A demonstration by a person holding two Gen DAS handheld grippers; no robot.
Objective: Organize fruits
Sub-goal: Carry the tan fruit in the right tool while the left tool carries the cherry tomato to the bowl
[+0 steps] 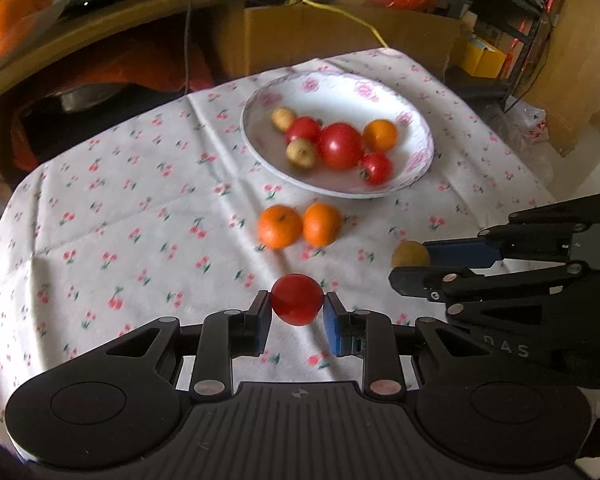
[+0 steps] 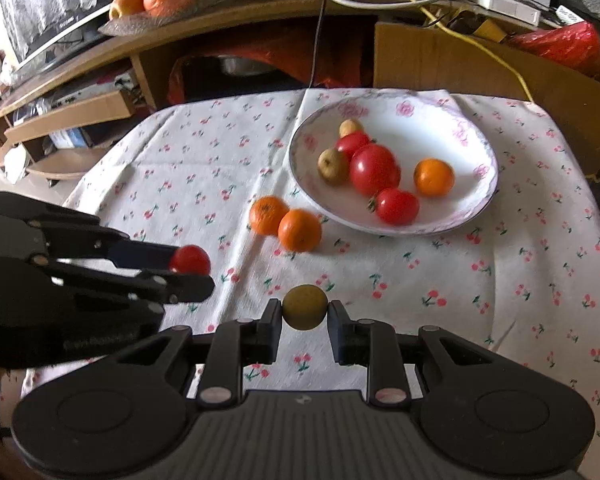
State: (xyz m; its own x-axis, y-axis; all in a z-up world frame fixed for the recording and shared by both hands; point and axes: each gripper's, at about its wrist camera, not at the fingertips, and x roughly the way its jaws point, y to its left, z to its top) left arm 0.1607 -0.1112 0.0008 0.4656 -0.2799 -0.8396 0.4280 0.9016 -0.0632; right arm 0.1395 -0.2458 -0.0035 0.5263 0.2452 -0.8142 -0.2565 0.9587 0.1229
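Left wrist view: left gripper (image 1: 297, 306) clamped on small red tomato (image 1: 296, 299) | right gripper (image 2: 305, 312) pinching small yellow-green round fruit (image 2: 305, 306) | both clear of cherry-print tablecloth (image 1: 100, 220), likely bound for flowered white bowl (image 1: 416, 160)

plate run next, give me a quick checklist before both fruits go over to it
1. Left hand-held gripper shut on the small red tomato: ok.
2. Right hand-held gripper shut on the yellow-brown fruit: ok.
3. Both fruits lifted clear of the tablecloth: cannot tell.
4. Plate has bare room, on its far right side: ok.
5. Two oranges lie before the plate, in the path: not ok, pass over them.
6. The two grippers apart from each other: ok.
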